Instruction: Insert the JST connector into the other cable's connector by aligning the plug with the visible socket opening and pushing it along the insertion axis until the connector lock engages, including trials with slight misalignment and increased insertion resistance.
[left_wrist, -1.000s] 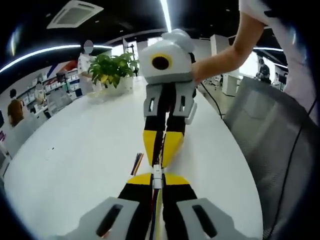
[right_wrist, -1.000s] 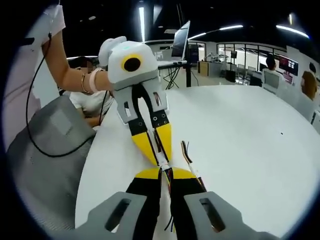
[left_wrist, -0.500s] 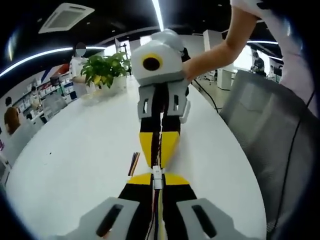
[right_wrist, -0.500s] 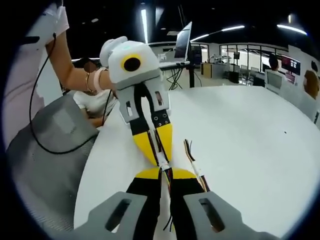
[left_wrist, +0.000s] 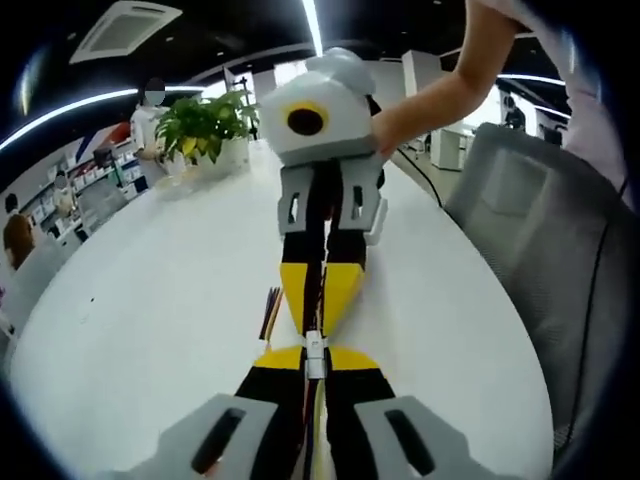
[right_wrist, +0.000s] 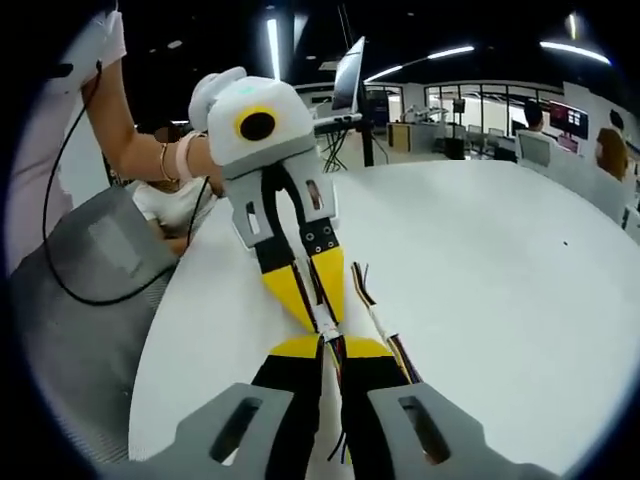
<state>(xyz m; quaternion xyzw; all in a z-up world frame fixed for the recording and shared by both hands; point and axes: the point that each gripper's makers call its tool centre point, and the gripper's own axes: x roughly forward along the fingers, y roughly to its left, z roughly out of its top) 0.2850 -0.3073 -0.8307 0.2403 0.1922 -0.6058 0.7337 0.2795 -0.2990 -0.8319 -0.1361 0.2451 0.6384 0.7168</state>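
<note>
My left gripper (left_wrist: 315, 354) is shut on a cable with a small white JST connector (left_wrist: 315, 343) at its yellow tips. My right gripper (left_wrist: 318, 322) faces it tip to tip, shut on the other cable's connector; the two connectors touch, and the joint is too small to judge. In the right gripper view, my right gripper (right_wrist: 333, 346) meets the left gripper (right_wrist: 322, 316) over the white connector (right_wrist: 327, 328). Coloured loose wire ends (left_wrist: 270, 312) trail on the white table (left_wrist: 140, 300), and more wires (right_wrist: 378, 318) run beside the right jaws.
A grey mesh chair (left_wrist: 545, 230) stands by the table edge, also seen as the chair (right_wrist: 85, 290). A potted plant (left_wrist: 205, 125) sits at the far end. A laptop on a stand (right_wrist: 348, 80) stands behind the table. A person's arm (left_wrist: 440, 85) holds the right gripper.
Both views have shifted slightly with the hands. The grippers stay tip to tip with the white connector between them, with no visible change in the joint.
</note>
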